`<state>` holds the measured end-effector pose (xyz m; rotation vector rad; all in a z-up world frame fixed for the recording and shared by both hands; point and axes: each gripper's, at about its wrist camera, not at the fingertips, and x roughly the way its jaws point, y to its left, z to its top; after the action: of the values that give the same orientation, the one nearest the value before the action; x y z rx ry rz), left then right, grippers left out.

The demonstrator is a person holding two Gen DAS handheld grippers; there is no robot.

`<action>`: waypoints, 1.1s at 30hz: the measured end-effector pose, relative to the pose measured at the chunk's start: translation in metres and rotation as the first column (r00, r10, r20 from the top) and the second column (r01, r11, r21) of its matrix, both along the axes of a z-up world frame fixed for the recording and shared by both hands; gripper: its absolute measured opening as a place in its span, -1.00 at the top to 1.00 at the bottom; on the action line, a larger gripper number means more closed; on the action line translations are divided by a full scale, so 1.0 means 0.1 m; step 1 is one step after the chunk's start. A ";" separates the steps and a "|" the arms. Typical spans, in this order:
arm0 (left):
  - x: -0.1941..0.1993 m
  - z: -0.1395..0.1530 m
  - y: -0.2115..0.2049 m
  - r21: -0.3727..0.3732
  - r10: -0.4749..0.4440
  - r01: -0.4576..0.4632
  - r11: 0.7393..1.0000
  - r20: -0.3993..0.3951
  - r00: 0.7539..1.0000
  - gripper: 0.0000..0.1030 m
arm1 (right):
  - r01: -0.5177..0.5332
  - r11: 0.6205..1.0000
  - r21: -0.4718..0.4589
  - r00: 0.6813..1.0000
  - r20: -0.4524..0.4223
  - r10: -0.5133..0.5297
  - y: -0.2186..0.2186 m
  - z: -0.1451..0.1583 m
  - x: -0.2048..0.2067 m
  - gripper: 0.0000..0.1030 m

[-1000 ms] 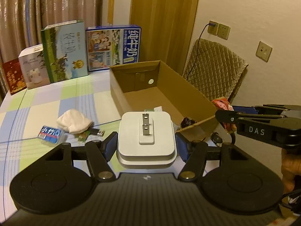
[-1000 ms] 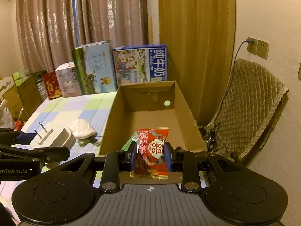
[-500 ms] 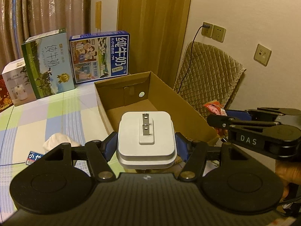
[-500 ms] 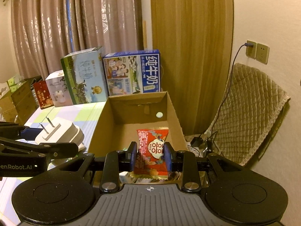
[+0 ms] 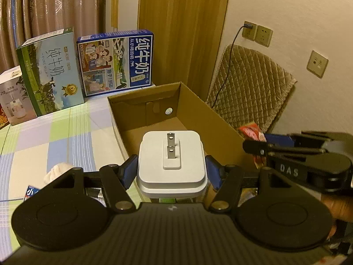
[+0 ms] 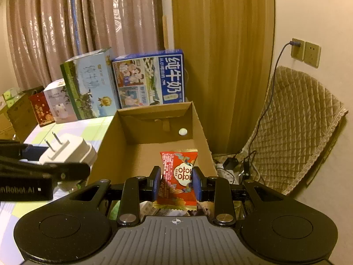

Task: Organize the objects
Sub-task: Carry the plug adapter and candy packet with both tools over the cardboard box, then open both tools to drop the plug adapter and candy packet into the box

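While both tongs hung over the near end of one open cardboard box (image 5: pixel 198 119), four cartons stood in a row at the far edge of the checked table (image 5: pixel 44 141): a red box (image 6: pixel 40 108), a white box (image 5: pixel 13 97), a green milk carton (image 5: pixel 53 70) printed "PURE MILK", and a blue milk carton (image 5: pixel 117 61) with large Chinese characters. On the table left of the cardboard box lay one white crumpled cloth (image 5: pixel 56 172) and one small blue packet (image 5: pixel 30 193), both partly hidden by the tool. The left tongs (image 5: pixel 172 172) pinched a single white plug adapter (image 5: pixel 172 163) by its sides, its two metal prongs pointing forward, at the box's near left corner. The box floor ahead lay bare up to the far wall with its one round hole. The right tongs (image 6: pixel 176 182), lettered "DAS" on the side, were closed on one red candy wrapper (image 6: pixel 178 176), held upright above the box's near end. To the right, a quilted chair (image 6: pixel 297 128) stood against the wall, near the box's right wall, with a cable running to one of two wall sockets (image 6: pixel 305 52).
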<state>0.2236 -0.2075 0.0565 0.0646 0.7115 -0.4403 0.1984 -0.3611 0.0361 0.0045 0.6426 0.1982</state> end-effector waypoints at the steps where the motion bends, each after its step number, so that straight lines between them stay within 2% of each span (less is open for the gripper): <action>1: 0.05 -0.01 -0.01 -0.001 0.000 0.000 1.000 0.001 1.000 -0.17 | 0.004 1.000 0.003 1.000 -0.004 -0.004 -0.01 -0.01 0.04 0.46; 10: 0.35 -0.20 -0.12 -0.009 -0.008 0.008 1.000 -0.027 1.000 -0.17 | 0.015 1.000 0.017 1.000 -0.027 -0.014 -0.06 -0.12 0.30 0.47; 11: 0.38 -0.23 -0.14 -0.014 -0.013 0.013 1.000 -0.033 0.999 -0.20 | 0.017 1.000 0.018 0.999 -0.031 -0.016 -0.07 -0.13 0.32 0.46; 12: 0.42 -0.26 -0.15 -0.014 -0.014 0.013 1.000 -0.042 0.999 -0.40 | 0.019 1.000 0.020 0.999 -0.034 -0.018 -0.08 -0.15 0.34 0.47; 14: 0.45 -0.27 -0.13 -0.023 -0.002 0.001 1.000 -0.047 0.999 -0.48 | 0.023 0.999 0.023 0.999 -0.038 -0.022 -0.09 -0.17 0.36 0.47; 24: 0.36 -0.24 0.21 -0.056 0.080 -0.082 0.995 -0.049 0.996 -0.52 | 0.022 0.999 0.048 0.998 -0.061 -0.019 -0.12 -0.25 0.36 0.46; 29: 0.24 -0.23 0.37 -0.073 0.111 -0.115 0.991 -0.046 0.993 -0.54 | 0.004 0.997 0.076 0.999 -0.042 -0.001 -0.08 -0.19 0.40 0.46; 31: 0.19 -0.24 0.42 -0.073 0.123 -0.126 0.989 -0.042 0.992 -0.57 | -0.005 0.994 0.106 0.999 -0.031 0.008 -0.09 -0.16 0.42 0.25; 32: 0.17 -0.23 0.45 -0.072 0.128 -0.130 0.989 -0.040 0.991 -0.58 | -0.001 0.993 0.118 1.000 -0.030 0.004 -0.10 -0.14 0.43 -0.04; 33: 0.15 -0.23 0.47 -0.071 0.132 -0.134 0.988 -0.038 0.991 -0.59 | 0.005 0.992 0.126 1.000 -0.025 -0.002 -0.11 -0.12 0.43 -0.12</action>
<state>0.2385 -0.1601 0.0335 -0.0596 0.7268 -0.3400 0.2411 -0.3716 0.0236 0.1297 0.6535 0.2359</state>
